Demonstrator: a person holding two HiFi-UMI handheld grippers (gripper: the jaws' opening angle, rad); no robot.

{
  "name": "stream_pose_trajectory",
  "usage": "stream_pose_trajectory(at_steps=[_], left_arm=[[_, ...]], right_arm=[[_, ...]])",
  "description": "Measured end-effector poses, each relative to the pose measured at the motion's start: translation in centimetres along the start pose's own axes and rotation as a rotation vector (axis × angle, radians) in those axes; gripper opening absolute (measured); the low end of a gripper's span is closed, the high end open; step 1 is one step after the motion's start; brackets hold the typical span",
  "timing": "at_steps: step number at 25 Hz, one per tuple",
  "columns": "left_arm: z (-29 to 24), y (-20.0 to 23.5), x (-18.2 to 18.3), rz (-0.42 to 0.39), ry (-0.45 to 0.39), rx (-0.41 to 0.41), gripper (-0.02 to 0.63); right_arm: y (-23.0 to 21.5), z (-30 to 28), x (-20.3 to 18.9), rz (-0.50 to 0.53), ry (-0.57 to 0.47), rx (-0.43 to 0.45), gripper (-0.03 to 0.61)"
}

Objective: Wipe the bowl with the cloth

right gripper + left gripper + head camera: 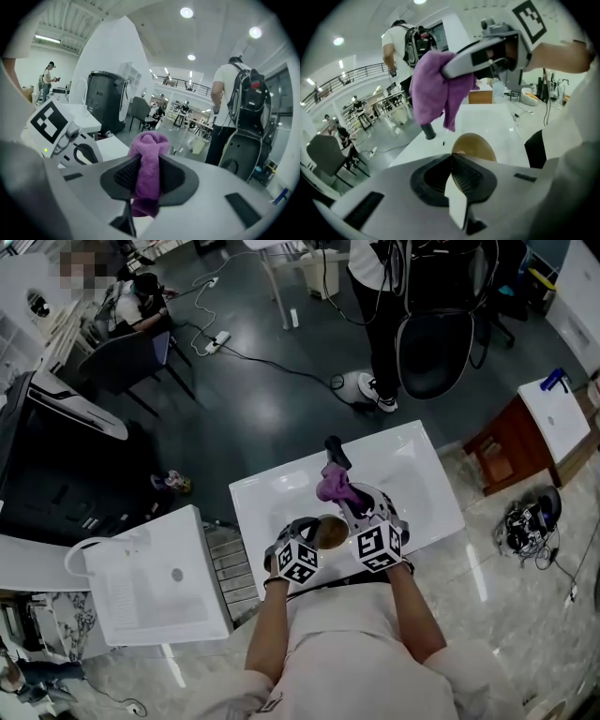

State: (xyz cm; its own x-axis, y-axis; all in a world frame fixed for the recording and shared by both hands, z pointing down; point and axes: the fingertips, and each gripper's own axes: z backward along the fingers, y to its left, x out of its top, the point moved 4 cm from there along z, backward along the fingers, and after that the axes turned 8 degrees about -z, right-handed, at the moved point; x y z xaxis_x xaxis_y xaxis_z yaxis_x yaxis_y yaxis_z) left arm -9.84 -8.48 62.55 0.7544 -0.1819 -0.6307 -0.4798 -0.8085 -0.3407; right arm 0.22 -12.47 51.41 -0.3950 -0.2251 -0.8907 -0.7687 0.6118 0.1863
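Overhead first, from the head view: a person stands at a white counter (427,474), holding both tools close together above it. The left gripper (309,536) meets a brown bowl (331,532) at its edge, and the bowl sits between the two marker cubes. The right gripper (354,508) reaches forward just beyond the bowl with a purple cloth (332,486) bunched at its tip. A black post (336,453) stands on the counter behind the cloth.

Next, the left gripper view: the jaws are shut tight on the near rim of the bowl, which tilts away above the white counter. The cloth hangs in folds from the other tool, above and beyond the bowl and not touching it. The black post shows just under the cloth.

Lastly, the right gripper view: the jaws are clamped on the cloth, with a rounded fold sticking up past them and a tail drooping below. The left gripper's marker cube shows at the left.
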Motion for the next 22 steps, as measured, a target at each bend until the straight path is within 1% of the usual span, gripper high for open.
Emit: stream_pose_trajectory(at_steps=[2, 3, 5, 6, 8, 13, 17, 22], left_arm=[[0.5, -0.6, 1.1, -0.057, -0.058, 0.002, 0.017], [0.8, -0.6, 1.6, -0.080, -0.079, 0.018, 0.017], [1.3, 0.0, 2.4, -0.134, -0.099, 0.087, 0.017], [1.5, 0.6, 2.7, -0.162, -0.100, 0.125, 0.017], [1.7, 1.5, 3.0, -0.212, -0.092, 0.173, 0.017], [2.3, 0.8, 3.2, -0.270, -0.105, 0.186, 0.017], [2.5, 0.9, 3.2, -0.274, -0.130, 0.180, 0.017], [3.0, 1.7, 3.0, -0.186, -0.161, 0.183, 0.017]], right_arm=[[1.4, -0.8, -1.6, 0.021, 0.068, 0.077, 0.092], [2.3, -1.0, -2.7, 0.026, 0.106, 0.129, 0.092], [3.6, -1.4, -4.5, 0.028, 0.170, 0.228, 0.093], [3.9, -1.6, -4.9, 0.026, 0.189, 0.257, 0.092], [4.0, -2.0, -5.0, 0.005, 0.204, 0.286, 0.092], [3.8, -1.7, -5.1, -0.032, 0.221, 0.319, 0.093], [3.6, -1.7, -5.3, -0.053, 0.221, 0.326, 0.094], [3.1, -1.6, -5.7, -0.049, 0.242, 0.329, 0.092]])
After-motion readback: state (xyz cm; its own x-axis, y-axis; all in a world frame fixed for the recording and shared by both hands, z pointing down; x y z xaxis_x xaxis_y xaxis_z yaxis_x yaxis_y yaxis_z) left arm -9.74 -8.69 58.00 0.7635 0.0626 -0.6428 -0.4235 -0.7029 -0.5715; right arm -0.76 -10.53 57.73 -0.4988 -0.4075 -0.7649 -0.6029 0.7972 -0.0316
